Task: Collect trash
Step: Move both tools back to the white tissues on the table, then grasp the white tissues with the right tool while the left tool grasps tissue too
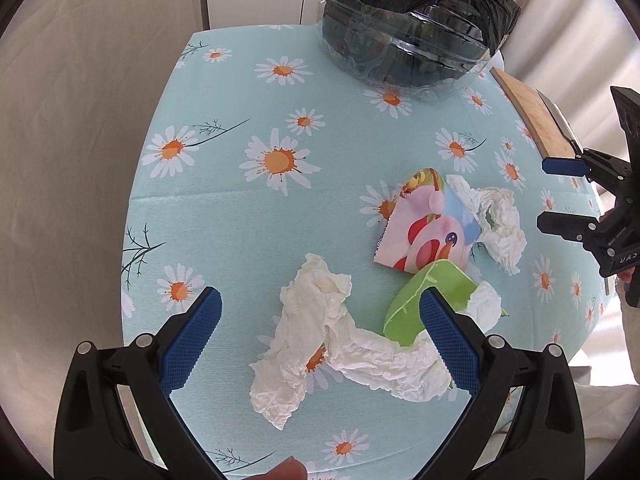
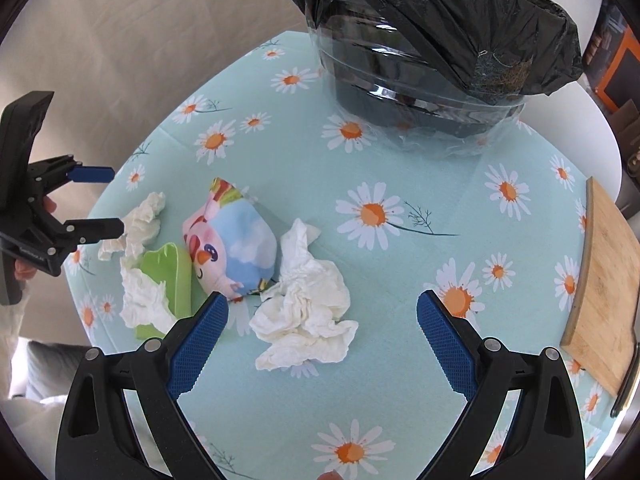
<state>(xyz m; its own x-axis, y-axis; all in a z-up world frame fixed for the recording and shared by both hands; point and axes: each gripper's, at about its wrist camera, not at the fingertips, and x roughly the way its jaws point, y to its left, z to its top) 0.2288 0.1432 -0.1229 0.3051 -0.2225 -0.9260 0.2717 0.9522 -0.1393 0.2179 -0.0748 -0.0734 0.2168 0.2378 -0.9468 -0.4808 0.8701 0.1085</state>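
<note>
Your table [image 1: 248, 220], under its daisy-print cloth, carries the black-lined bin [image 2: 432, 60] at its far edge. A wooden board [image 2: 604, 280] sits at your right. Mid-table the trash lies clustered: crumpled tissues [image 2: 308, 300], cartoon wrapper [image 2: 236, 240], green wrapper [image 1: 424, 300]. Your left gripper [image 1: 320, 340] and right gripper [image 2: 322, 336] both hang wide apart, holding nothing.

pale blue daisy-print tablecloth [image 1: 248, 220], white tissues [image 1: 304, 332], green wrapper [image 1: 424, 300], pink cartoon packet [image 1: 432, 232], black bin liner [image 2: 440, 12].
</note>
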